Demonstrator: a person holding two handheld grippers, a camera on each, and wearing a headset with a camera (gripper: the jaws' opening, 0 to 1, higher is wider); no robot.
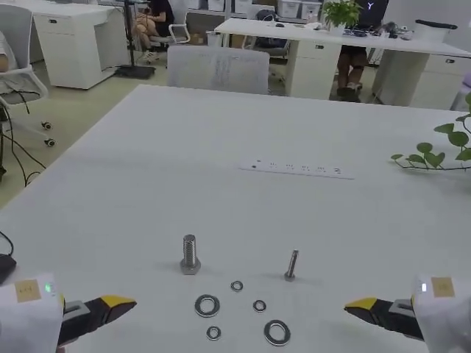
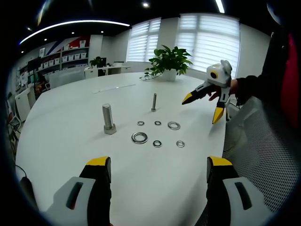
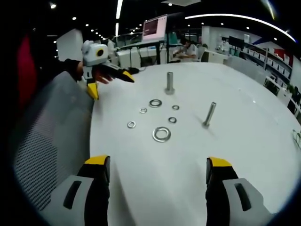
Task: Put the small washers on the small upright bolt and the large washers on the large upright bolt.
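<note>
On the white table the large bolt stands upright on its head, with the small bolt upright to its right. In front of them lie two large washers and several small washers, all flat on the table. My left gripper is at the near left, open and holding nothing; its own view shows the large bolt and small bolt beyond its spread jaws. My right gripper is at the near right, open and holding nothing.
A white power strip lies beyond the bolts. Plant leaves reach in at the right edge. A chair stands at the table's far side, and a mesh chair back is near the front edge.
</note>
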